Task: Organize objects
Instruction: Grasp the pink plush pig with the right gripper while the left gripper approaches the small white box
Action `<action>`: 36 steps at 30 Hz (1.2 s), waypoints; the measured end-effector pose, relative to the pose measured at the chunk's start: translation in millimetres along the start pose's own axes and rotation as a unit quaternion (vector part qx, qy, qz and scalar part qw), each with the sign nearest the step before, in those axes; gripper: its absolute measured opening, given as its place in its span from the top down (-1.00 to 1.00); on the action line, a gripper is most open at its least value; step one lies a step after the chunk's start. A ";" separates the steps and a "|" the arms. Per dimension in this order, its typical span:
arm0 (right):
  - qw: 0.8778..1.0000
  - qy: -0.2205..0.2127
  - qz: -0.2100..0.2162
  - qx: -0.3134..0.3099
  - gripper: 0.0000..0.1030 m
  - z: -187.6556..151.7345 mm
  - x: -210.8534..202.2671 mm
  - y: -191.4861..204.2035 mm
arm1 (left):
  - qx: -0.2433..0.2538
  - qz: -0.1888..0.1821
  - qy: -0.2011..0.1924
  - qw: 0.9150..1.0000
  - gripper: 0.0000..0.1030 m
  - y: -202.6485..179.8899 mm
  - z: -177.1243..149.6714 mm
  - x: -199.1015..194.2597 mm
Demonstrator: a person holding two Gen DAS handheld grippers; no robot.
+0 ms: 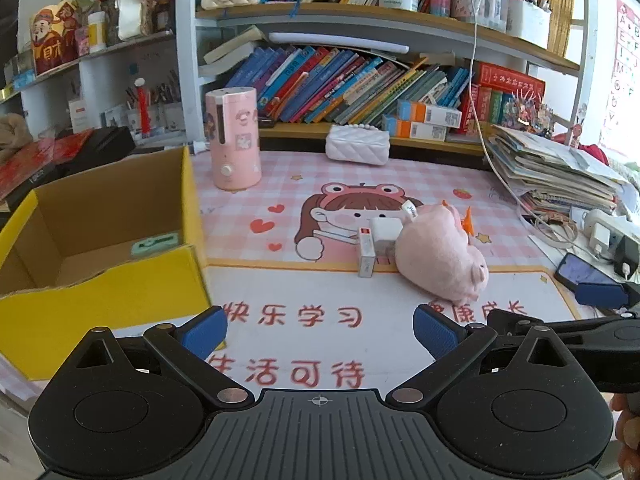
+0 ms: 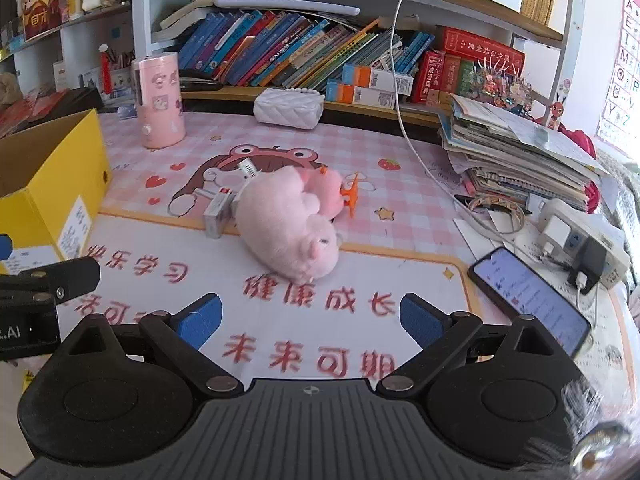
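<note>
Two grippers hover low over the bench, each with its blue ribbed fingers spread wide and nothing between them. Left of the left gripper [image 1: 320,330], beyond its left finger, stands the yellow corrugated cardboard box [image 1: 100,280], open at the top, with a small mint-green plastic case [image 1: 155,243] lying on its brown floor. Farther ahead of that finger rises a smooth pink cylindrical appliance with cartoon stickers [image 1: 234,138]. Ahead and between the fingers, a small grey-and-white rectangular carton with a red mark [image 1: 366,254] lies touching a white squarish block [image 1: 385,232], and both press against the fuzzy pink plush pig [image 1: 438,258], which lies on its side ahead of the right finger with an orange plastic piece [image 1: 467,222] at its far edge. A white quilted handbag with a pearl strap [image 1: 357,144] sits far ahead by the shelf. The right gripper [image 2: 310,318] has the same pig just ahead between its fingers; right of its right finger a black smartphone with a lit screen [image 2: 530,294] lies flat, near a white power strip [image 2: 580,240]. The bench carries a glossy pink checked mat with a cartoon girl and red Chinese characters [image 2: 260,280]. Behind stand shelves of tilted books [image 1: 340,80], and a slumped pile of papers [image 2: 520,152] lies farther to the right.
</note>
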State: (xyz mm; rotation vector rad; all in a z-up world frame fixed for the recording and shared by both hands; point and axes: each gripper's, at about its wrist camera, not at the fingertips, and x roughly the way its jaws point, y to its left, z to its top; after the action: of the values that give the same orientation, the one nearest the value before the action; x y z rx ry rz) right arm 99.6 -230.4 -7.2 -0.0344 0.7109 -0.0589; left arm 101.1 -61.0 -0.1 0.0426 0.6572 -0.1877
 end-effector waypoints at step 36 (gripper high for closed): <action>0.982 0.064 0.143 -0.110 -0.47 60.5 138.6 -8.2 | 0.013 0.063 0.048 0.997 -0.95 -34.2 36.7 75.2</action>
State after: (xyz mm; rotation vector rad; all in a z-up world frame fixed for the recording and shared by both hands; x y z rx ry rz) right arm 243.6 -247.0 -51.2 -0.1399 0.8422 0.2952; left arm 175.1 -110.3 -16.3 0.1180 0.7446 -0.0728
